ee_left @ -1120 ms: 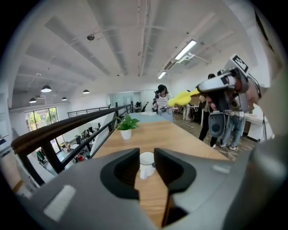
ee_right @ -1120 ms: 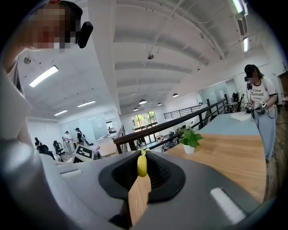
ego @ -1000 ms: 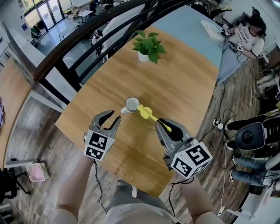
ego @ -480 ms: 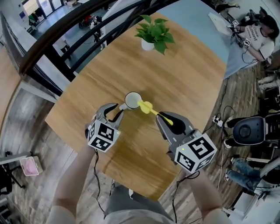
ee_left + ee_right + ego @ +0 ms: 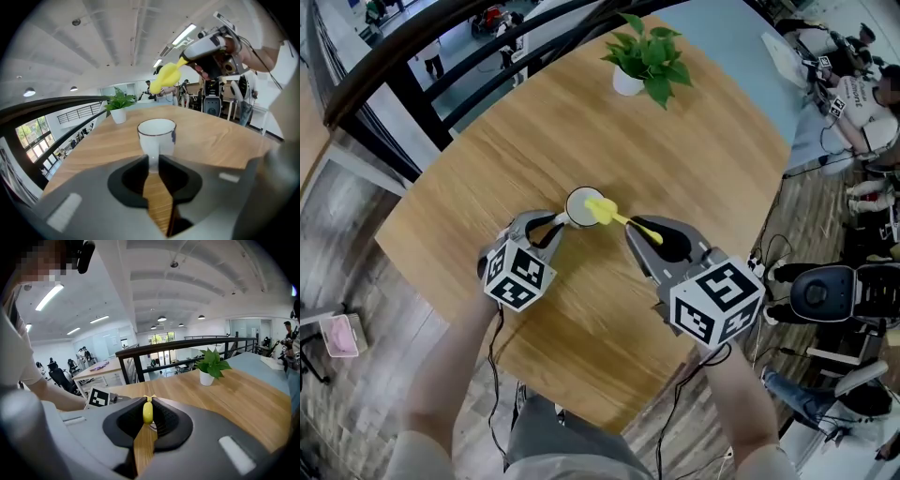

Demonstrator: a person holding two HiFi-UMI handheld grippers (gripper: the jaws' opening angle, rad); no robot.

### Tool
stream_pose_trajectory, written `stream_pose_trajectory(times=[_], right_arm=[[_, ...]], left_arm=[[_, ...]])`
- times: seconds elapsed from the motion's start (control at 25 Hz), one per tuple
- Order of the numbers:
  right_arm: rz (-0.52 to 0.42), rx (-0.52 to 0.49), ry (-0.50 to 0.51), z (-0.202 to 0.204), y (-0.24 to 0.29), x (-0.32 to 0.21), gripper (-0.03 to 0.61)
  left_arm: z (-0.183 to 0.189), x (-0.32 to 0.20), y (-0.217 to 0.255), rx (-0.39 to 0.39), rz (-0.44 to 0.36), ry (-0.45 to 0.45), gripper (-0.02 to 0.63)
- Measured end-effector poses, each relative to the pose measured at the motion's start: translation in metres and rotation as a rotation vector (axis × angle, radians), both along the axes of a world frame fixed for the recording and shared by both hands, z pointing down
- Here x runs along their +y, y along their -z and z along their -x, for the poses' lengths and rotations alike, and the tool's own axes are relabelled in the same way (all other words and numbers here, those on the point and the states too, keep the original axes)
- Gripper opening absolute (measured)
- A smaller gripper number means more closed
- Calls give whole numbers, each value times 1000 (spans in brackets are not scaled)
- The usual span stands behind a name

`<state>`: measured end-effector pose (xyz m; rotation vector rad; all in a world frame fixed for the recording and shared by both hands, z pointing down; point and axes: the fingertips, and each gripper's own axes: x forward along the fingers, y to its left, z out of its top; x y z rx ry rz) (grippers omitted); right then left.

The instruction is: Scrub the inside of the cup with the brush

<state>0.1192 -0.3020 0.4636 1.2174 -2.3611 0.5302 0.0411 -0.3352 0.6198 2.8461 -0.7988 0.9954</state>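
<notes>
A white cup (image 5: 581, 205) with a dark rim stands upright on the round wooden table (image 5: 487, 159). My left gripper (image 5: 551, 223) sits just left of it. In the left gripper view the cup (image 5: 157, 135) fills the centre, and the left gripper (image 5: 153, 162) has just been closing, its tips now pressing on the cup's handle. My right gripper (image 5: 645, 234) is shut on the thin handle of a yellow brush (image 5: 600, 211), whose head hangs over the cup's mouth. The brush head (image 5: 164, 79) shows above the cup. The handle's end (image 5: 147, 412) sits between the right jaws.
A potted plant (image 5: 645, 58) stands at the table's far side. A dark railing (image 5: 384, 66) runs beyond the left edge. An office chair (image 5: 820, 292) and cables lie on the floor to the right, and a seated person (image 5: 862, 94) is at the far right.
Both grippers have come down and in towards the cup. The left jaws have narrowed onto the cup's handle. The brush head has moved from beside the cup to over its mouth.
</notes>
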Motion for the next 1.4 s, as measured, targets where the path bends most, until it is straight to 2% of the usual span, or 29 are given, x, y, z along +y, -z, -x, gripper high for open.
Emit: stream_pose_trajectory(times=[0.32, 0.6, 0.76, 1.0, 1.4], right_arm=[[87, 49, 65, -1, -25, 6, 34], [149, 106, 191, 12, -35, 11, 34], [182, 198, 271, 25, -50, 12, 34], [283, 335, 388, 40, -81, 19, 34], [295, 472, 459, 65, -125, 15, 34]], left_arm=[[0, 7, 1, 74, 24, -3, 60], [4, 30, 2, 86, 70, -15, 57], [6, 44, 1, 94, 84, -21, 55], [8, 68, 0, 68, 100, -45, 55], [11, 81, -1, 72, 103, -44, 55]])
